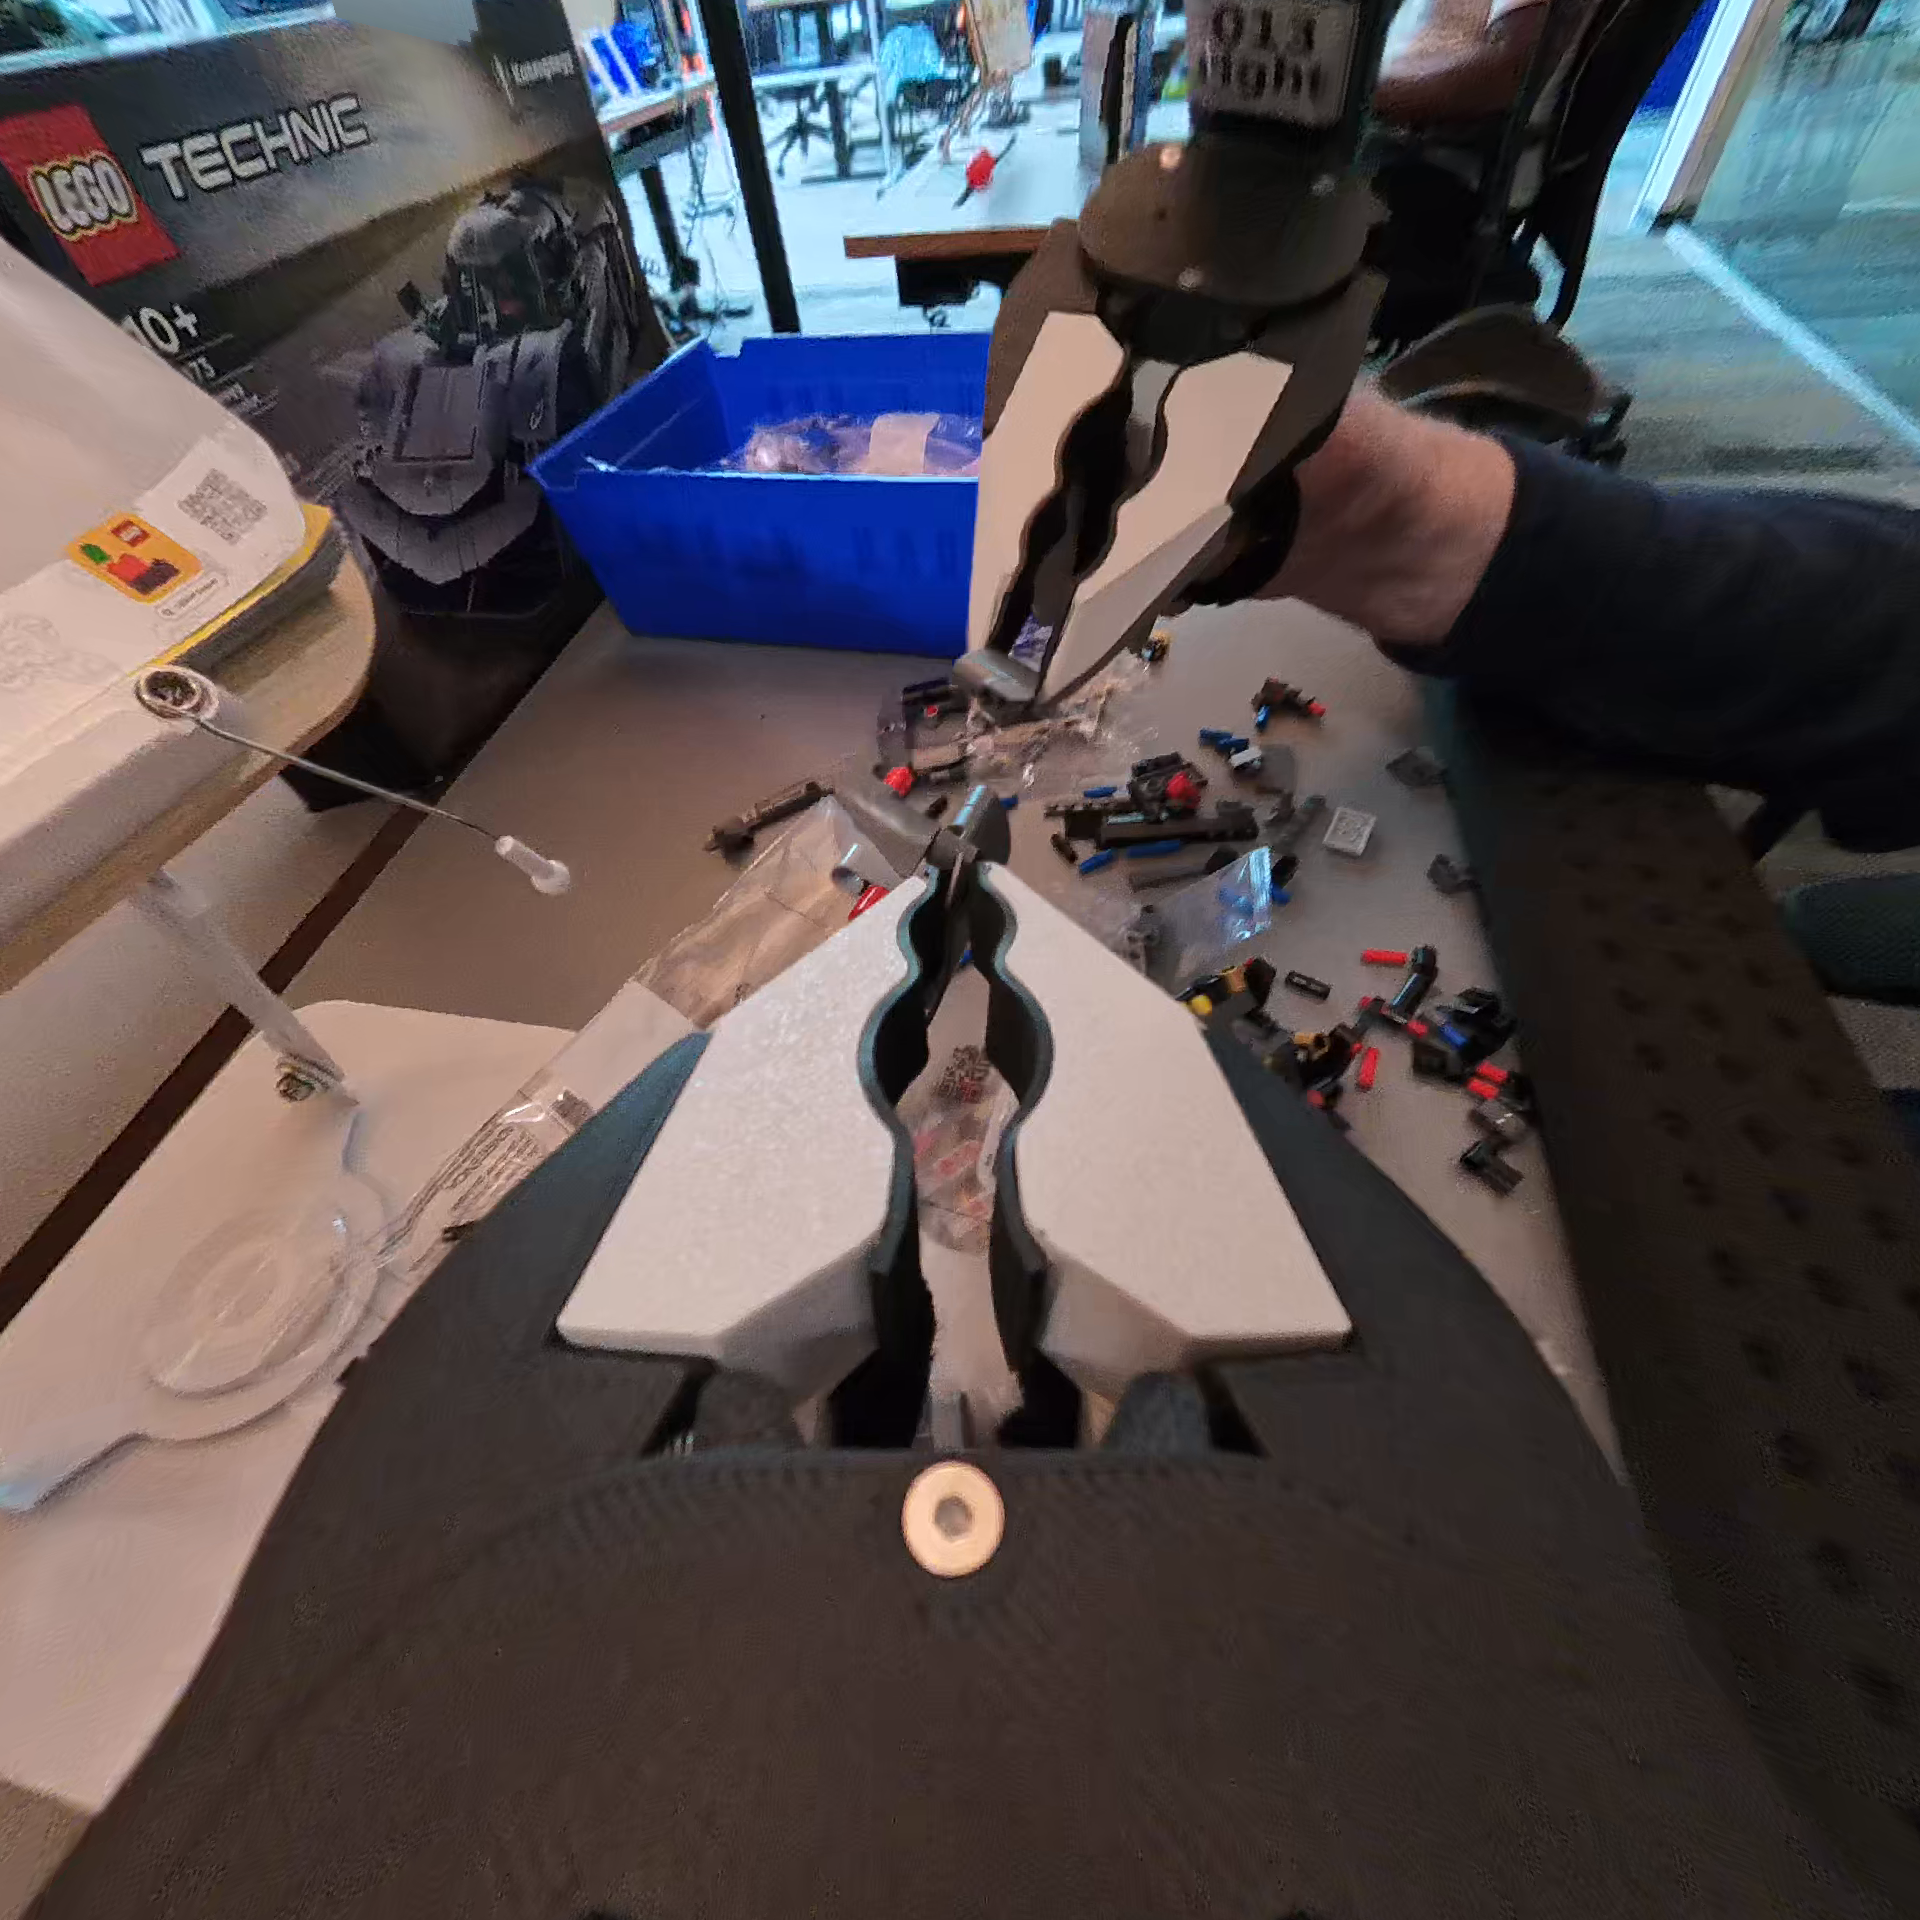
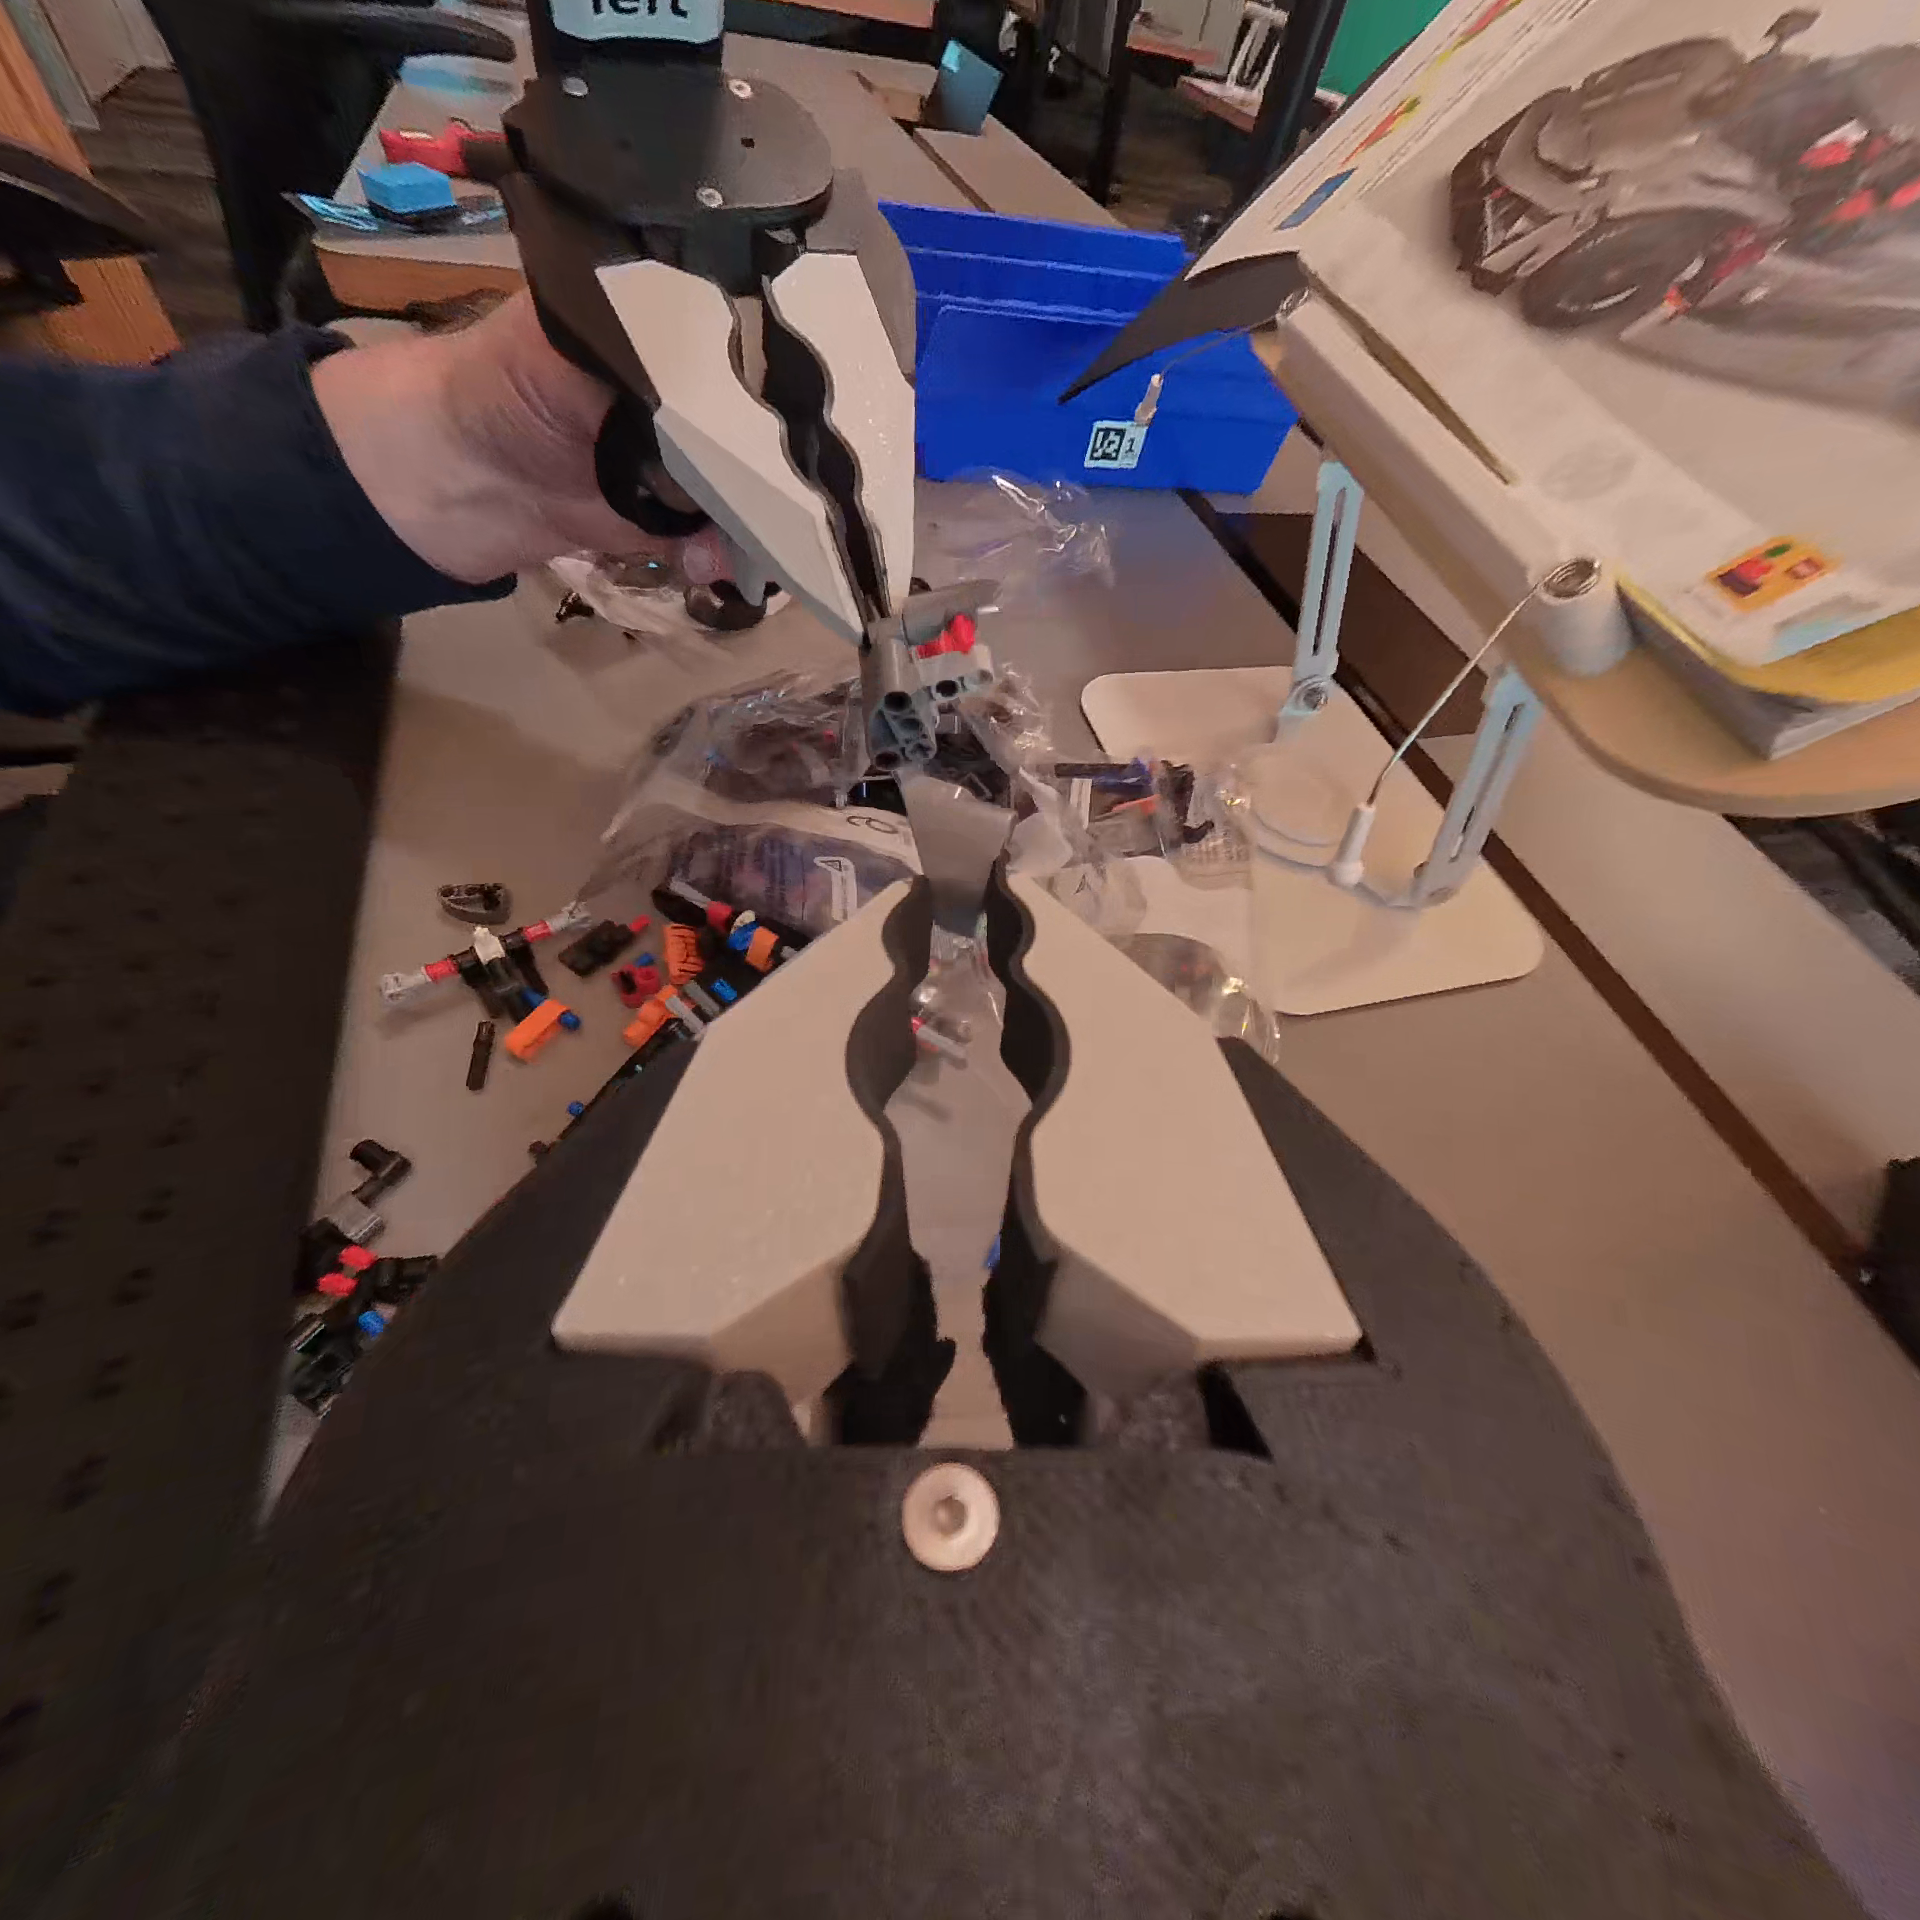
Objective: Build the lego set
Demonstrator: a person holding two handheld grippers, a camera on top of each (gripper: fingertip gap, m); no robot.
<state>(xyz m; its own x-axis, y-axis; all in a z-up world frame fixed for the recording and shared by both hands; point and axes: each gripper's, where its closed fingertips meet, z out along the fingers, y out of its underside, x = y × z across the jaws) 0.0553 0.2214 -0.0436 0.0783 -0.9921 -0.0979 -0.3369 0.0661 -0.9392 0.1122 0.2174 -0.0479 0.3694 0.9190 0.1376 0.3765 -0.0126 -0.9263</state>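
Grey lego assembly above scattered pieces

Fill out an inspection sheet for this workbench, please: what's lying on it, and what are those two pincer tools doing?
Surface: grey table, crowded around the middle.
Job's things: loose Lego pieces scattered; set box standing at the back; instruction booklet open on a stand.
Clutter: clear plastic bags among the pieces; blue bin holding more bags.
Grippers: left tool shut on a grey beam assembly; right tool shut on a grey panel; the two parts are held close together.
Cables: nothing seen.
Surroundings: other desks behind.
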